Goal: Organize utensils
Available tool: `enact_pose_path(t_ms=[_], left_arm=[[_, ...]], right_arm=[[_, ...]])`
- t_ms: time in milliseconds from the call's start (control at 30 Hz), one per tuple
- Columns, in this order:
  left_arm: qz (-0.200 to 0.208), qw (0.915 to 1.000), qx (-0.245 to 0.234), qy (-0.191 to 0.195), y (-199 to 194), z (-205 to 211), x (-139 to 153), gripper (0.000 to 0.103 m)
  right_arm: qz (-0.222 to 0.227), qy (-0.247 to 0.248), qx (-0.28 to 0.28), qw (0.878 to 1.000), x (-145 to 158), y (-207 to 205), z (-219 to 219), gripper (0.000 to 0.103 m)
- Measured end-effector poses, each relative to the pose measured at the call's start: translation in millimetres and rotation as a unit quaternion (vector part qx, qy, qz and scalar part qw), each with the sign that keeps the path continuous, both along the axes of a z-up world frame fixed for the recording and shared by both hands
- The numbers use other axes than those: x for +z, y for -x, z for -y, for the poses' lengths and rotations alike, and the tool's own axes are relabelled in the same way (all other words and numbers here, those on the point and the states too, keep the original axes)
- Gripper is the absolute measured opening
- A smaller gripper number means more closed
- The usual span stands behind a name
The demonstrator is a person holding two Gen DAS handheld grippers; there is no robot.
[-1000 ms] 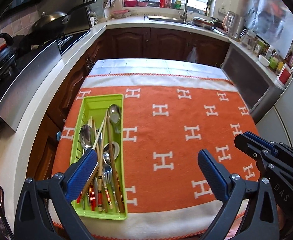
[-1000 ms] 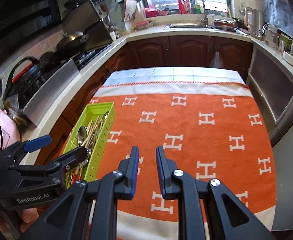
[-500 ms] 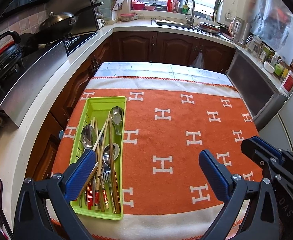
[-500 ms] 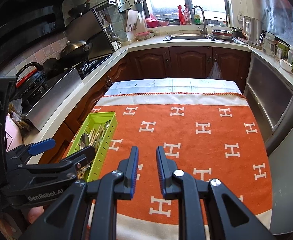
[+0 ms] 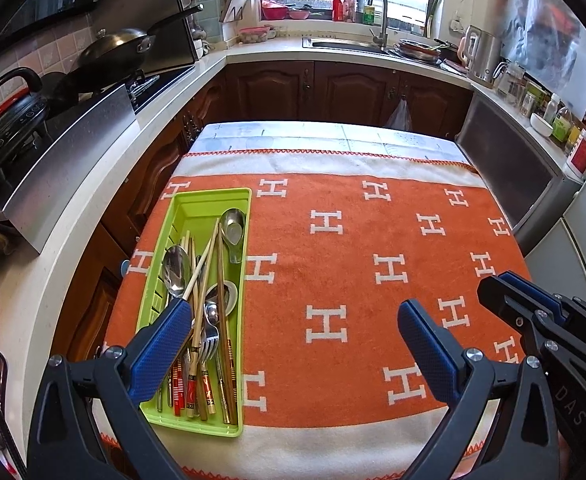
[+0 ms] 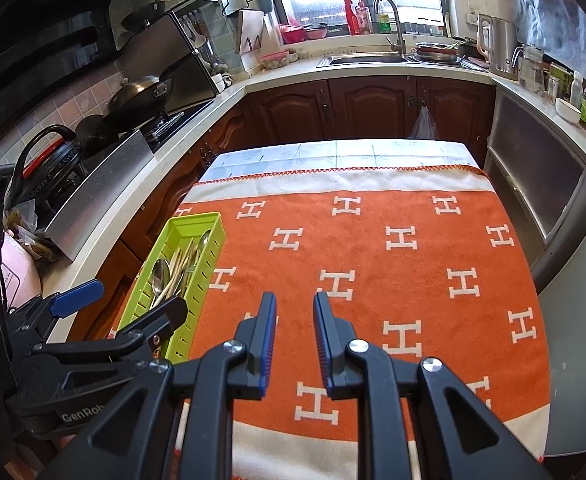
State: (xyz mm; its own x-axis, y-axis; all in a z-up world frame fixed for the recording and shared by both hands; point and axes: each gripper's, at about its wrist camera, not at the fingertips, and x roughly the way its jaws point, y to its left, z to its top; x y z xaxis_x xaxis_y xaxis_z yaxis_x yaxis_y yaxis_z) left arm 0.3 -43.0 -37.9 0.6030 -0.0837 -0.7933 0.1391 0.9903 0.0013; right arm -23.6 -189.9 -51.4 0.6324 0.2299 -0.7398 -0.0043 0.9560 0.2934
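Left wrist view: the lime-green slotted plastic cutlery tray (image 5: 197, 280) lies on the orange blanket with white H marks (image 5: 373, 240), along its left edge, the near end close to the near-left corner. Tray long axis runs near-to-far, parallel to that edge. Inside it, the steel spoons (image 5: 177, 270), wooden chopsticks (image 5: 209, 256) and a steel fork (image 5: 211, 338) lie roughly lengthwise, bowls and tines toward the far end, patterned handles toward the near end; some chopsticks cross the pile at a slant.

Left gripper (image 5: 293, 344): jaws spread wide, holding nothing, raised above the near edge with its left finger over the tray's near half. Right gripper (image 6: 293, 340): jaws a narrow gap apart, pinching nothing, above the blanket's middle, well apart from the tray.

Judgement: all utensils sit in the tray, none loose on the blanket. This fits a mixed pile awaiting sorting, or a gathering already ended. I cannot tell which.

If you pick, take one handle at the near end, jaws set across the long axis, and lift along it so that crossed chopsticks do not drag.
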Motion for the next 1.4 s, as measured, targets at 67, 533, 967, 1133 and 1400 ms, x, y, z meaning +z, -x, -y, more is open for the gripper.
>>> enact_pose_path(t_ms=[67, 533, 967, 1133, 1400], left_arm=[[0.0, 1.0, 0.002, 0.001, 0.1, -0.5, -0.5, 0.102], [-0.003, 1.0, 0.004, 0.003, 0.5, -2.5, -1.2, 0.102], [-0.001, 1.0, 0.005, 0.002, 2.5, -3.7, -1.3, 0.102], [-0.001, 1.0, 0.005, 0.002, 2.7, -3.5, -1.2, 0.102], [0.001, 1.0, 0.005, 0.004, 6.6, -2.9, 0.7, 0.102]], right_arm=[[-0.001, 0.001, 0.001, 1.0, -0.8, -0.1, -0.8, 0.019], [-0.003, 0.002, 0.003, 1.0, -2.4, 1.3, -1.7, 0.019], [-0.002, 0.002, 0.003, 1.0, -2.2, 1.6, -2.0, 0.019], [-0.002, 0.002, 0.003, 1.0, -2.1, 2.0, -1.9, 0.019], [-0.001, 0.001, 0.002, 1.0, -1.5, 3.9, -1.4, 0.019]])
